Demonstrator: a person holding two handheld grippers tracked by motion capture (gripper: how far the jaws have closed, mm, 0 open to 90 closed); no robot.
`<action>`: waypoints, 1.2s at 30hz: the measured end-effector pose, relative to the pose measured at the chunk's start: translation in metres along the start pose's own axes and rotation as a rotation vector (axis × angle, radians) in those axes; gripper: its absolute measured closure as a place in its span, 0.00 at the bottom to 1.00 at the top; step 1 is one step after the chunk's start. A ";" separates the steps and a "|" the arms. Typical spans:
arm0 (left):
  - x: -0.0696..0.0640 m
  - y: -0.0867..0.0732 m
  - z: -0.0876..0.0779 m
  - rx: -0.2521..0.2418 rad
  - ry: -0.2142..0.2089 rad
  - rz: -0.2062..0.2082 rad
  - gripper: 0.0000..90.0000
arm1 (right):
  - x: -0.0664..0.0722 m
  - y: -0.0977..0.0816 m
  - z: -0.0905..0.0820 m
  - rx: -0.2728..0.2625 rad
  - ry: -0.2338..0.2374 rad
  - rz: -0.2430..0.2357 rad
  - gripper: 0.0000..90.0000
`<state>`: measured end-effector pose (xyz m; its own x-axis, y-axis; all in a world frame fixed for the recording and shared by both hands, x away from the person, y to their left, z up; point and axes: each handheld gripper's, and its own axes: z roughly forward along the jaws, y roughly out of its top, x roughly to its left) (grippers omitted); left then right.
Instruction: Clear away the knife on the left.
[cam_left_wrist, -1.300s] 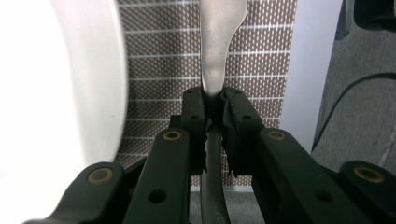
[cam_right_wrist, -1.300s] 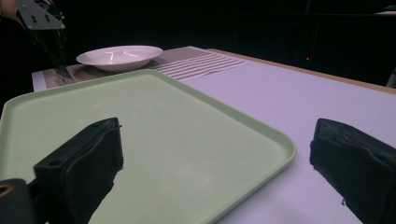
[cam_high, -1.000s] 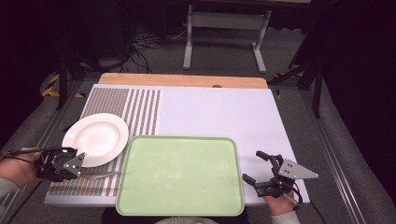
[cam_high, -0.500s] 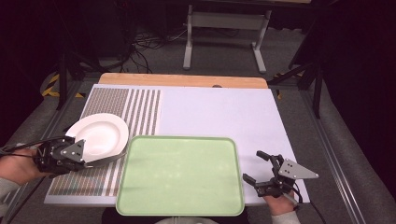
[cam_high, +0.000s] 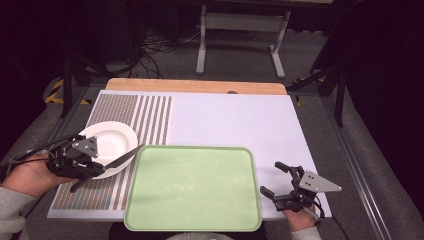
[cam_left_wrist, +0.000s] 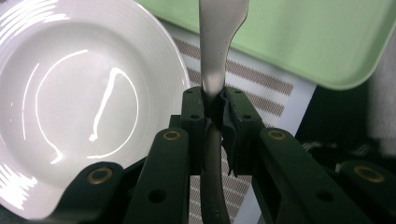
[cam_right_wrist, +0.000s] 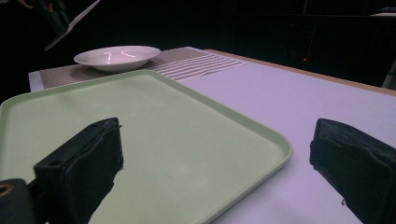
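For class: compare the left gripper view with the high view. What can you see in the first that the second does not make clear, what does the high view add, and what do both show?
Left gripper view alone: the pads pinching the knife at its narrow neck, and the glare streaks inside the plate.

High view alone: the right gripper, jaws apart with nothing between them, beside the tray; the wooden table edge; the white mat; the person's hand.

Both: the knife, the white plate, the green tray, the striped mat and the left gripper.
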<state>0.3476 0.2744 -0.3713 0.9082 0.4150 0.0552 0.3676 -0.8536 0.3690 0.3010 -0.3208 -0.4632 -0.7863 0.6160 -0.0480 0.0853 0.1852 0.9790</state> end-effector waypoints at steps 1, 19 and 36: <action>0.000 0.002 0.001 -0.008 -0.002 -0.021 0.89 | 0.000 0.000 0.000 -0.001 -0.001 0.001 0.04; -0.024 0.034 0.019 -0.187 -0.109 -0.151 0.89 | 0.000 0.000 -0.001 -0.004 0.007 0.000 0.04; -0.042 0.048 0.045 -0.244 -0.148 -0.157 0.89 | 0.001 0.000 -0.002 -0.005 0.011 -0.001 0.04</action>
<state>0.3360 0.2014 -0.3978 0.8702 0.4697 -0.1491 0.4627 -0.6746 0.5752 0.2995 -0.3216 -0.4630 -0.7932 0.6072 -0.0463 0.0818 0.1817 0.9799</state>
